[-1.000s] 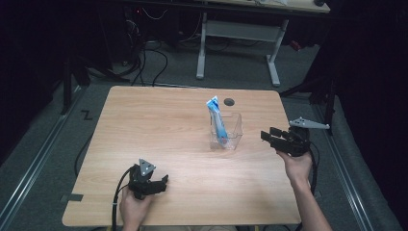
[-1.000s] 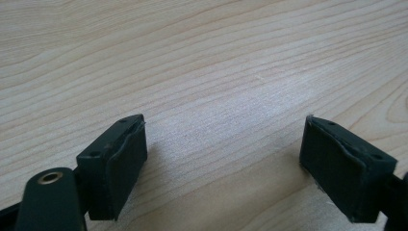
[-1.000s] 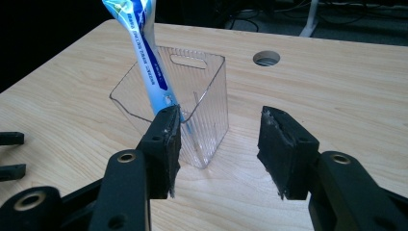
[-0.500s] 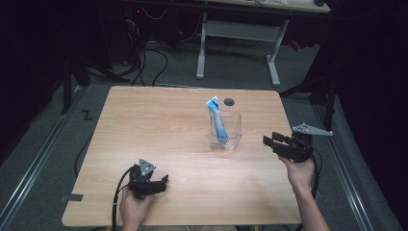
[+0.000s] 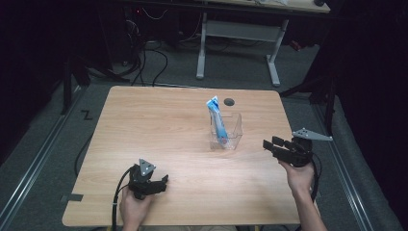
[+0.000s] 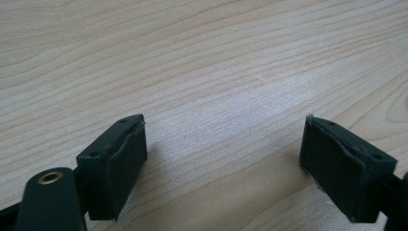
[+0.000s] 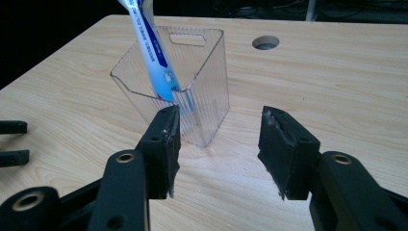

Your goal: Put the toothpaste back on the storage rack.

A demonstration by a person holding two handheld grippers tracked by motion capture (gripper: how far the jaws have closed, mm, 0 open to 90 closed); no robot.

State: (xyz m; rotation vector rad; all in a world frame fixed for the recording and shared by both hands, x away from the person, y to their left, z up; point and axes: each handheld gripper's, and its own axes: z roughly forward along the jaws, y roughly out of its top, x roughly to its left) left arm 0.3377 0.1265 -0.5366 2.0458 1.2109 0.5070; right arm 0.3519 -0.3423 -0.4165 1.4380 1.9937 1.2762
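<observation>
A clear ribbed plastic bin (image 5: 227,134) stands right of centre on the light wooden table (image 5: 159,125), a blue-and-white tube (image 5: 217,120) leaning inside it. The right gripper (image 5: 269,145), jaws apart, hovers just right of the bin. At lower left, the left gripper (image 5: 161,183) sits low, jaws spread over bare wood.
</observation>
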